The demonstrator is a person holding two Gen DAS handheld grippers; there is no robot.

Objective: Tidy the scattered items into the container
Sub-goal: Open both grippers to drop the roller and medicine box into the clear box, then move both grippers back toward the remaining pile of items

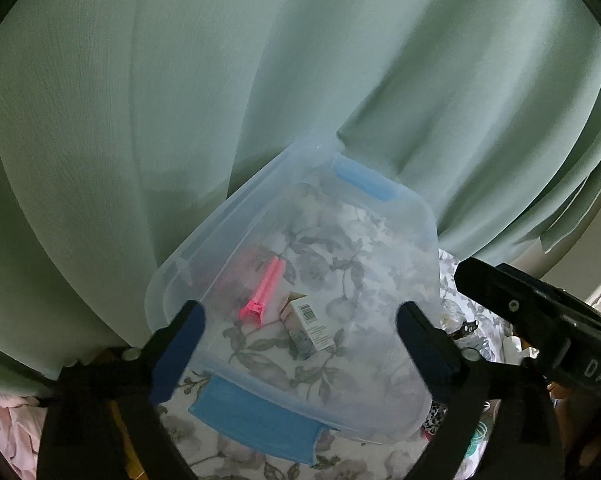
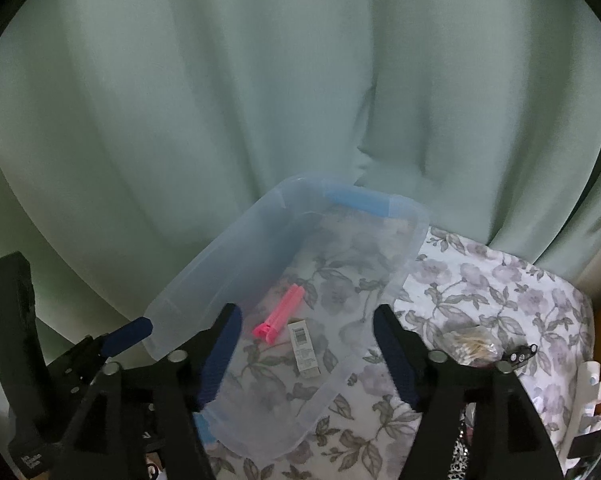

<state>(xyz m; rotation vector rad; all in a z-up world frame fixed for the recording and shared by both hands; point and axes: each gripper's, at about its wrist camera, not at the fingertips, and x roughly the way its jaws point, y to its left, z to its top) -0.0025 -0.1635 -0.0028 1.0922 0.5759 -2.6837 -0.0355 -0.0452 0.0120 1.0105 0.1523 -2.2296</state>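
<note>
A clear plastic container [image 1: 228,220] with blue handles sits on a floral cloth, against a green curtain. Inside it lie a pink clip [image 1: 262,294] and a small barcoded box [image 1: 308,326], side by side. My left gripper [image 1: 300,316] hovers over the container's near end, open, nothing between its blue pads. In the right wrist view the same container [image 2: 220,264] holds the pink clip [image 2: 278,316] and the box [image 2: 304,348]. My right gripper [image 2: 306,316] is open above them and holds nothing.
On the floral cloth [image 2: 480,280] right of the container lie a clear packet of pale sticks [image 2: 474,344] and a small black studded piece [image 2: 520,354]. The green curtain [image 2: 260,100] hangs close behind. More clutter shows at the bottom right.
</note>
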